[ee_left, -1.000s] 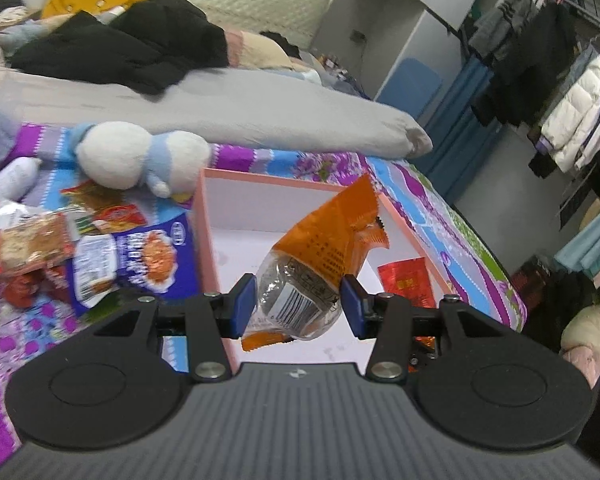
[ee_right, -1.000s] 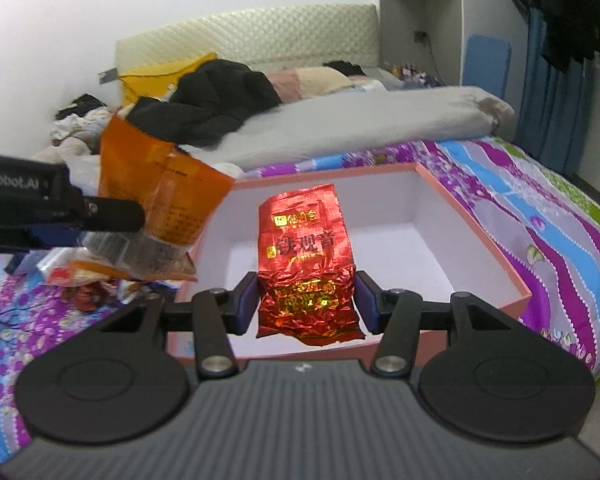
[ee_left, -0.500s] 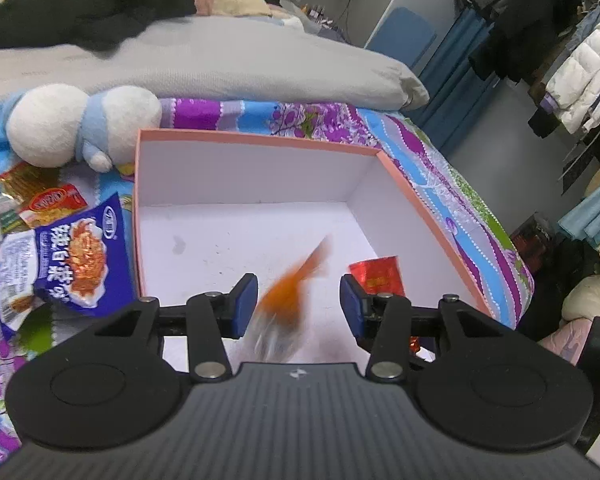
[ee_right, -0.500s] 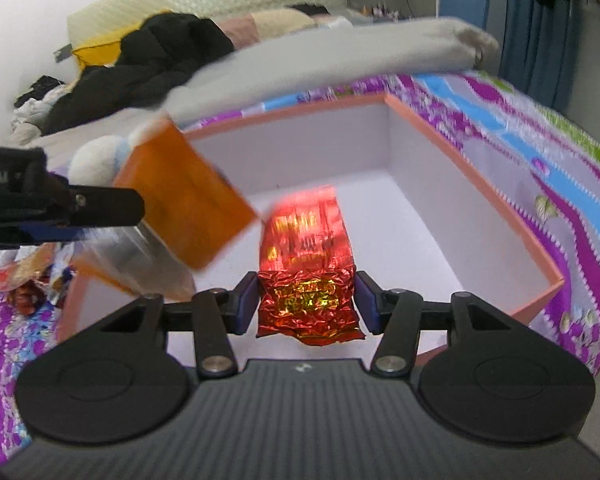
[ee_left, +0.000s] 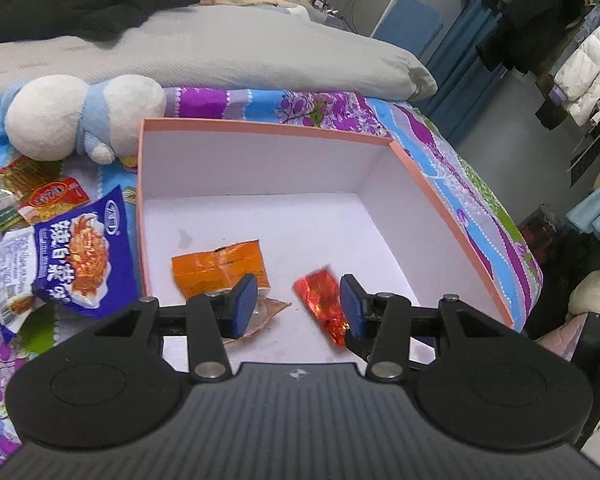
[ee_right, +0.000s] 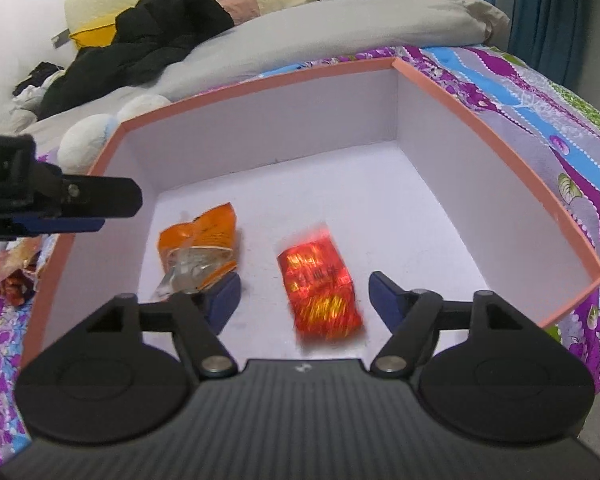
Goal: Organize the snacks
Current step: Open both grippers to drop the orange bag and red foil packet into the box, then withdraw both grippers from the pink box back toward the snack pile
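Note:
A pink-rimmed white box (ee_left: 260, 128) (ee_right: 260, 84) sits on the patterned bedspread. An orange snack packet (ee_left: 220, 266) (ee_right: 200, 250) lies on the box floor at the near left. A red foil packet (ee_left: 320, 304) (ee_right: 318, 288) is blurred, just free of the fingers, over the box floor. My left gripper (ee_left: 298, 306) is open and empty above the near part of the box. My right gripper (ee_right: 304, 296) is open, with the red packet between and below its fingers. The left gripper's finger shows at the left of the right wrist view (ee_right: 80, 196).
Several loose snack packets lie left of the box, among them a blue bag (ee_left: 68, 256) and a red-orange sachet (ee_left: 54, 200). A white and blue plush toy (ee_left: 84, 120) lies behind them. A grey duvet (ee_left: 220, 48) and dark clothes fill the bed's far side.
Both grippers opened. The orange packet fell from the left gripper onto the box floor. The red packet left the right gripper and is dropping into the box.

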`<state>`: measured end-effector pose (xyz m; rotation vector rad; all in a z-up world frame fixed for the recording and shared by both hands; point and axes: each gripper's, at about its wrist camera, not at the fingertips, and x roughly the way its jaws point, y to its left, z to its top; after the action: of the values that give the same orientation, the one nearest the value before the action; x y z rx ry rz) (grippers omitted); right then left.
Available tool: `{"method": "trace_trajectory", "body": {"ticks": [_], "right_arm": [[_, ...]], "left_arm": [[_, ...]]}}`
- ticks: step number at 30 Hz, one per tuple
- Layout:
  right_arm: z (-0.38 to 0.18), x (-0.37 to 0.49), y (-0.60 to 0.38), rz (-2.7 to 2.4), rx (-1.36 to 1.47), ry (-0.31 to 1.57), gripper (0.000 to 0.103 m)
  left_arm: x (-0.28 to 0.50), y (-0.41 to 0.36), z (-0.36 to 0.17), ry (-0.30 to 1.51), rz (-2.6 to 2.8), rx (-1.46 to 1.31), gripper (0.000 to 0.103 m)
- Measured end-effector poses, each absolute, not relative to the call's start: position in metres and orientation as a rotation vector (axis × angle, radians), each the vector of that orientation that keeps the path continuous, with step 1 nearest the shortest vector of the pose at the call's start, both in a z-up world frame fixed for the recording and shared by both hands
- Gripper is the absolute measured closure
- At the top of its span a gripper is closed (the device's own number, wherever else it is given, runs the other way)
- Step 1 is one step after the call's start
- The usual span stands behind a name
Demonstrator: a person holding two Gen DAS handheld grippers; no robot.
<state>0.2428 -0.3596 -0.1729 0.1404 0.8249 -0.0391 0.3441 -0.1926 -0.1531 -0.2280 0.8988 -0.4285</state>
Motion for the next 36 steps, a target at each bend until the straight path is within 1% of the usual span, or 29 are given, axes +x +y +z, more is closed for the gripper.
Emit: {"method": "trace_trajectory", "body": {"ticks": [9, 21, 36], "right_arm": [[-0.143, 0.210, -0.347, -0.015, 0.155, 0.770, 0.029], [-0.100, 0.148, -0.316, 0.030, 0.148, 0.678, 0.029], [-0.071, 0.092, -0.284, 0.070, 0.132, 0.602, 0.029]], "left_arm": [[0.298, -0.171, -0.113, 0.827, -0.414, -0.226, 0.051], [0.212, -0.130, -0.067, 0.743, -0.395, -0.226, 0.051], [0.138, -0.085, -0.044, 0.684, -0.365, -0.253, 0.051]]}}
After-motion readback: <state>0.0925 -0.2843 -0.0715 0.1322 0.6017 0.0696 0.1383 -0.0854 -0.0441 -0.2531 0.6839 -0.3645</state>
